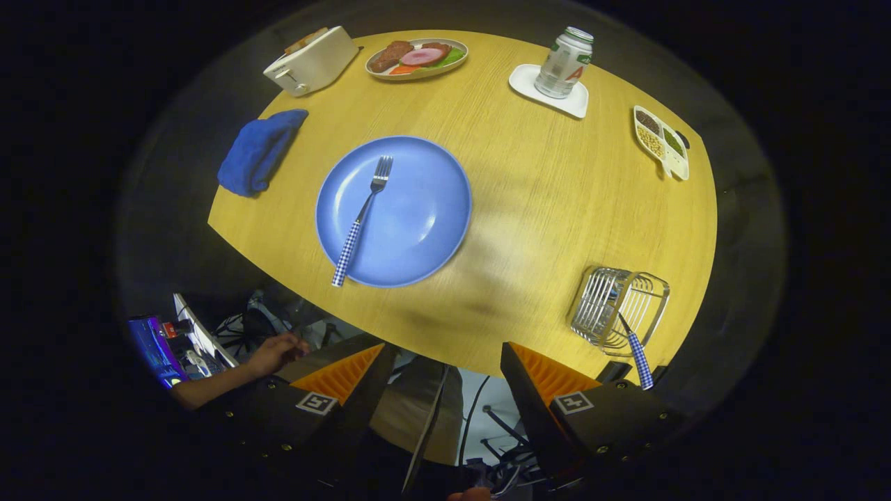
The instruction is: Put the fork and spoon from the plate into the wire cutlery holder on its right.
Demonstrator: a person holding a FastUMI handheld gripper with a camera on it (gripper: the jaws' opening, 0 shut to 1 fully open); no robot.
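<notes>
Fork (pixel 362 221) on plate (pixel 418 229), ahead-left of gripper (pixel 442 362); handle end nearest fingers, tines pointing away. Checked-handled utensil (pixel 637 355), presumably spoon, stands in wire holder (pixel 616 306), ahead-right. Fingers spread, pinching nothing.

Light: we see the table (pixel 543 209) brightly lit from above, surroundings dim | Shadows: soft, blurred patch beyond the open gripper (pixel 442 358) | Distortion: strong fisheye bending, edges darken.
</notes>
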